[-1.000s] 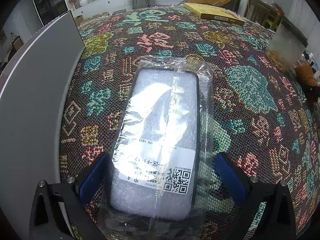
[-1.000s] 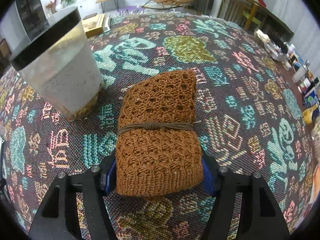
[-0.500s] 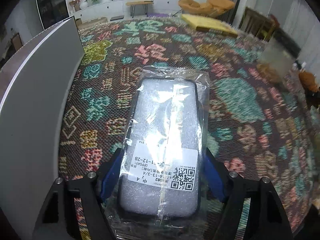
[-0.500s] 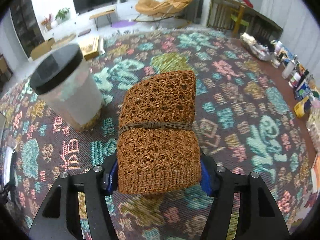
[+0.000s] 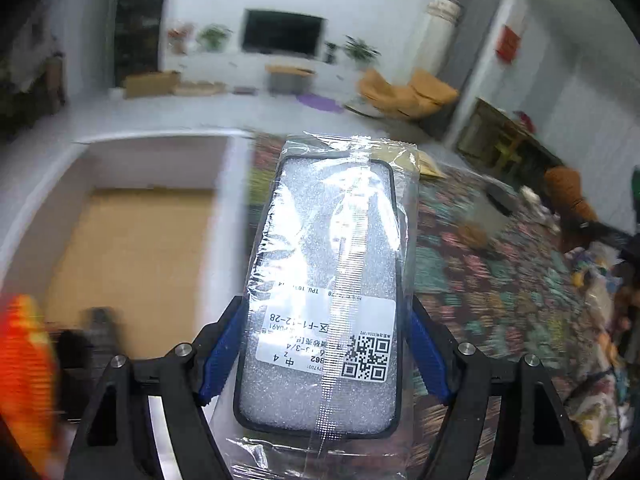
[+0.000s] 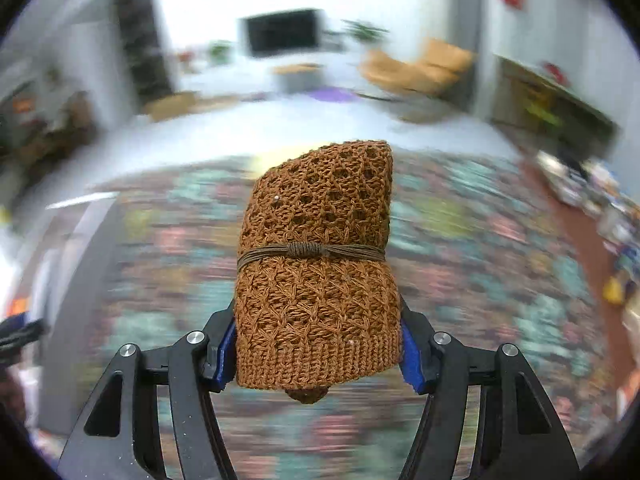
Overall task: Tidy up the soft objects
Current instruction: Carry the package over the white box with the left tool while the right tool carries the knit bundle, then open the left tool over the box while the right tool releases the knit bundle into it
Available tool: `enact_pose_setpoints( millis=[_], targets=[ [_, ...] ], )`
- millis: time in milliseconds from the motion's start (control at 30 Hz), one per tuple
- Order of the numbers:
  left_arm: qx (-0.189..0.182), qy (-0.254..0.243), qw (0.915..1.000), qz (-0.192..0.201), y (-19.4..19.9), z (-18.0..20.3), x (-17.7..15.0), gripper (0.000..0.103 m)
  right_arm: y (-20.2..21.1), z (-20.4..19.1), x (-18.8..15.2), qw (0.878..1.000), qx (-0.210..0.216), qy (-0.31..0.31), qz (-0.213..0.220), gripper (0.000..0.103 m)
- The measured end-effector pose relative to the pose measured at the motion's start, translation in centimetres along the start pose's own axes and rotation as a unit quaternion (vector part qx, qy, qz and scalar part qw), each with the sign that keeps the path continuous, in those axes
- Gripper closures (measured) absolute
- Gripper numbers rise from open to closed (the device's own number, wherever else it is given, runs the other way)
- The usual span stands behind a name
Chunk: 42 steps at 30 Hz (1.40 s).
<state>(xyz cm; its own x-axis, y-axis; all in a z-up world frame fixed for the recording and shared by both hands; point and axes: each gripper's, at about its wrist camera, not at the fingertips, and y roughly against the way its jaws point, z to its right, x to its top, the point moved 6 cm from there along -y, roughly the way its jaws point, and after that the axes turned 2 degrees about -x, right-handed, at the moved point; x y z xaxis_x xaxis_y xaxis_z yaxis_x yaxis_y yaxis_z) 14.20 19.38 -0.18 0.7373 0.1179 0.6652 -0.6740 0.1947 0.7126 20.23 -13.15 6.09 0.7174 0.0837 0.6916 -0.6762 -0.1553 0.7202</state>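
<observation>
My left gripper [image 5: 320,344] is shut on a bagged phone case [image 5: 328,288], a black-rimmed case with white foam inside a clear plastic bag with a white label. It is held up in the air beside an open white box [image 5: 132,216] with a tan floor at the left. My right gripper [image 6: 318,344] is shut on a folded brown knit cloth [image 6: 320,264] tied with a brown cord. It is held above the patterned table. The brown cloth also shows far right in the left wrist view [image 5: 568,196].
The table has a colourful woven cloth [image 6: 460,248]. An orange blurred thing [image 5: 24,376] sits at the lower left by the box. Small bottles and clutter [image 6: 600,200] line the table's right edge. Both views are motion blurred.
Both grippers have lifted their objects off the table. The left one has swung up and left, so the inside of the white box now shows. The right one has risen and moved left.
</observation>
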Motion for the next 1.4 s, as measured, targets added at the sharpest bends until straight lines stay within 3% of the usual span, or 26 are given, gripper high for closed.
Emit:
enact_pose_setpoints(
  millis=[100, 233, 333, 433, 533, 733, 833, 967, 1100, 1400],
  targets=[
    [0.08, 0.014, 0.9966, 0.011, 3.9, -6.6, -0.7, 0.027, 0.3, -10.5, 0.4, 0.994, 0.101, 0.034, -0.003, 0.037],
    [0.154, 0.04, 0.9873, -0.001, 6.8, -13.4, -2.6, 0.027, -0.7, -23.9, -0.9, 0.976, 0.202, 0.074, -0.026, 0.036],
    [0.198, 0.048, 0.9791, -0.005, 7.9, -16.5, -4.0, 0.02, -2.8, -30.5, -2.6, 0.969, 0.225, 0.089, -0.048, 0.029],
    [0.208, 0.062, 0.9763, 0.004, 8.6, -17.4, -5.4, 0.011, -5.6, -34.0, -5.1, 0.96, 0.246, 0.088, -0.098, 0.025],
    [0.216, 0.069, 0.9738, 0.015, 9.0, -17.6, -5.8, 0.009, -7.0, -34.4, -7.5, 0.953, 0.26, 0.076, -0.138, 0.025],
    [0.262, 0.053, 0.9626, 0.043, 11.1, -15.8, -5.7, 0.004, -4.9, -32.4, -6.8, 0.963, 0.236, 0.089, -0.095, 0.025],
    [0.262, 0.071, 0.9606, 0.063, 12.3, -14.9, -5.5, 0.0, -3.4, -32.6, -6.2, 0.966, 0.223, 0.103, -0.079, 0.025],
    [0.252, 0.1, 0.9592, 0.08, 13.6, -14.4, -5.6, 0.0, -2.0, -33.5, -5.9, 0.967, 0.212, 0.121, -0.073, 0.025],
    [0.291, 0.092, 0.9496, 0.069, 14.5, -13.8, -5.7, 0.0, -0.9, -33.4, -6.1, 0.967, 0.204, 0.124, -0.085, 0.025],
    [0.283, 0.091, 0.952, 0.071, 15.1, -12.3, -5.4, 0.0, 0.0, -33.1, -7.5, 0.969, 0.168, 0.156, -0.096, 0.025]
  ],
)
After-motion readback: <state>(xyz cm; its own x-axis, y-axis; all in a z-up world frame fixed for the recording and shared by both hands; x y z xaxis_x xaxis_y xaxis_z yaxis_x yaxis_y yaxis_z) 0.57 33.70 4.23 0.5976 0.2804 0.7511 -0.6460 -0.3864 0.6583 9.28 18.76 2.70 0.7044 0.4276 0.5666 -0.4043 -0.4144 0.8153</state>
